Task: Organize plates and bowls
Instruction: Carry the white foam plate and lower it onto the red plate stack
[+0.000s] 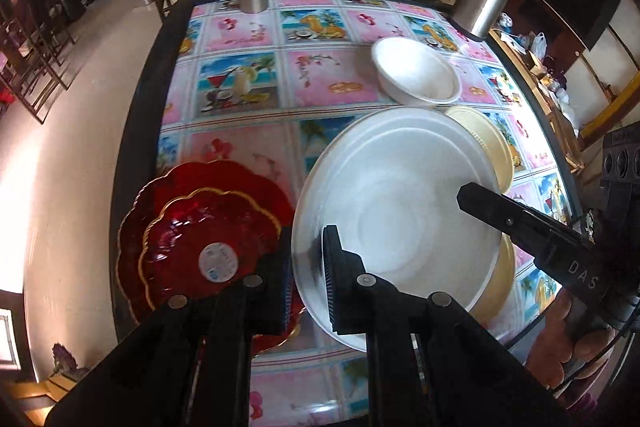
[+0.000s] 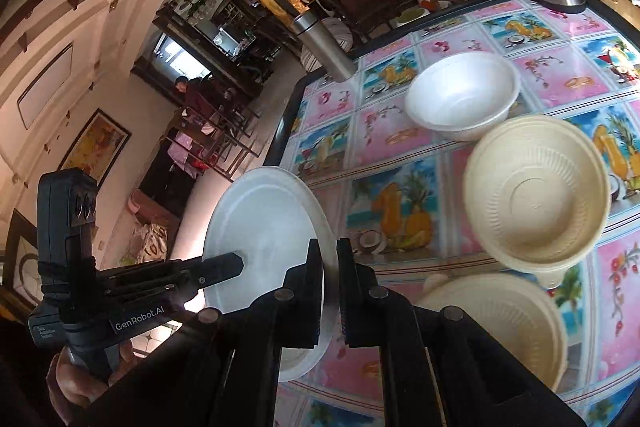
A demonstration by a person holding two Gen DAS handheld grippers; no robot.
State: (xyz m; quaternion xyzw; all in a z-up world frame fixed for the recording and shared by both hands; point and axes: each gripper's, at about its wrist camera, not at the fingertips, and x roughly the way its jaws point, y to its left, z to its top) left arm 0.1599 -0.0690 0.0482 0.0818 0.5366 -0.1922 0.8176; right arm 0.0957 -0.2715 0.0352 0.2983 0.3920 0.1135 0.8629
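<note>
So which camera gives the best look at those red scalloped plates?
The left wrist view. The red plates lie stacked at the table's near left corner, gold rims and a round sticker plainly visible, partly hidden by the left gripper. The right wrist view shows nothing of them.

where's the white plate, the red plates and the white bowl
white plate [image 1: 400, 211]: left wrist view, on its inner well
red plates [image 1: 192, 227]: left wrist view, on the upper plate's glossy face
white bowl [image 2: 464, 95]: right wrist view, on its inside wall
</note>
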